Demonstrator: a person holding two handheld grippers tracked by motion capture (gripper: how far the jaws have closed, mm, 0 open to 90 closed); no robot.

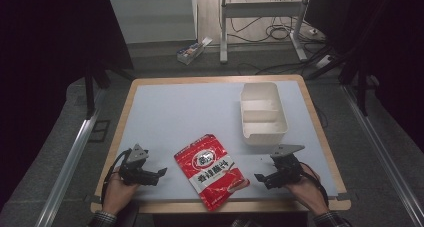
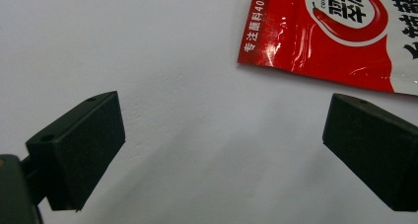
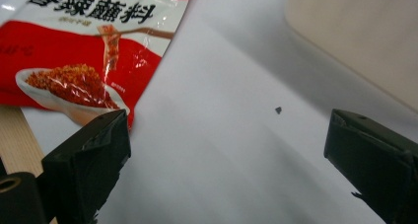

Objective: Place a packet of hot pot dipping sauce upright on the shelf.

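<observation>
A glossy red plastic seasoning pouch (image 1: 211, 171) lies flat at the bench's (image 1: 175, 107) six o'clock edge, flanked by the left gripper (image 1: 161, 174) and right gripper (image 1: 259, 178), both spread wide and empty, likely poised to take it. The cream plastic divided box (image 1: 262, 113) waits at two o'clock, plausibly as its destination.

Dim room, lit table, packet glare

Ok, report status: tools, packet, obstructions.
Left tool open, right tool open, both empty. Red packet flat between them. White bin beyond.
</observation>
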